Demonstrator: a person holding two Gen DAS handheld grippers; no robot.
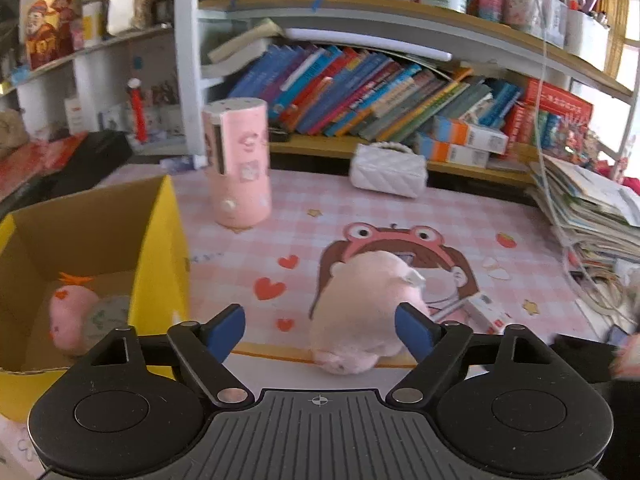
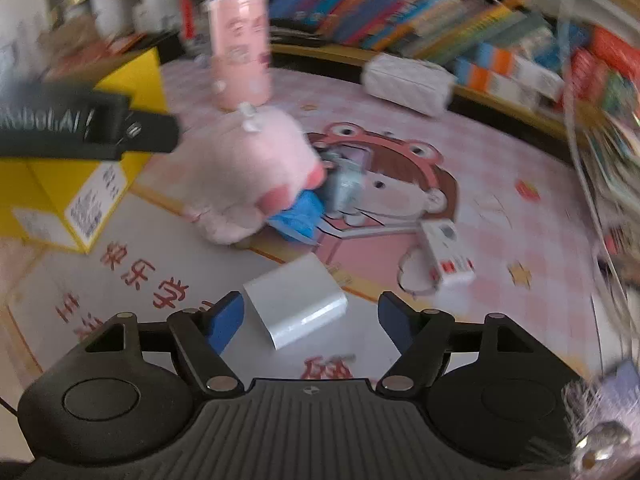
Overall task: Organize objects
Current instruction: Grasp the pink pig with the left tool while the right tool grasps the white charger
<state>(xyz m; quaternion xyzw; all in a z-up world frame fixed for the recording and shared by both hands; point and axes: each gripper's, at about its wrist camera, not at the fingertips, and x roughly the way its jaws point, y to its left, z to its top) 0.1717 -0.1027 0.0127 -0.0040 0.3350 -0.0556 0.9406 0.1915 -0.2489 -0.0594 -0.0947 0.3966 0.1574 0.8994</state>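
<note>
A pink plush toy lies on the pink checked desk mat, between and just beyond the fingers of my left gripper, which is open around it. The plush also shows in the right wrist view, with the left gripper's black body beside it at the left. My right gripper is open and empty over a white box. A yellow cardboard box at the left holds a pink plush and a grey round thing.
A pink cylinder stands at the back of the mat. A white quilted pouch lies near the bookshelf. A small white and red box and a blue thing lie on the mat. Stacked papers at the right.
</note>
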